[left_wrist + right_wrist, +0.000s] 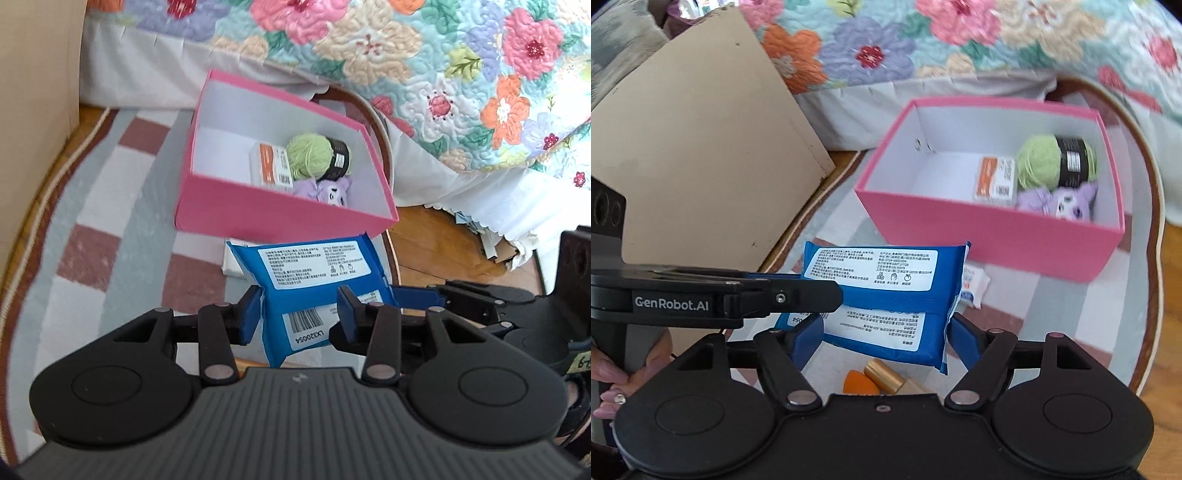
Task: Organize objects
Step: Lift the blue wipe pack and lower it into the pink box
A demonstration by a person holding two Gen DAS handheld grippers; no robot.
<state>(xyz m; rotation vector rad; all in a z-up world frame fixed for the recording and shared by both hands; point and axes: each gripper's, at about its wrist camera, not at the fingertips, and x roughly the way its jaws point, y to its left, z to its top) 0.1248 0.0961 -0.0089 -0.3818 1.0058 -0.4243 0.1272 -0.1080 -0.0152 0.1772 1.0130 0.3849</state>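
Jaws of both the left gripper point(300, 309) and right gripper point(882, 334) clamp one blue plastic wipes packet point(306, 269), held before the open pink cardboard box point(258, 218).

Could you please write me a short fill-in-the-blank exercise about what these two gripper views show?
1. The blue wipes pack is held between the two fingers of the ____ gripper.
2. The green yarn ball lies inside the ____ box.
3. The plush toy in the box is ____ in colour.
4. The orange sponge lies beside a ____ tube.

Missing words: right; pink; purple; gold
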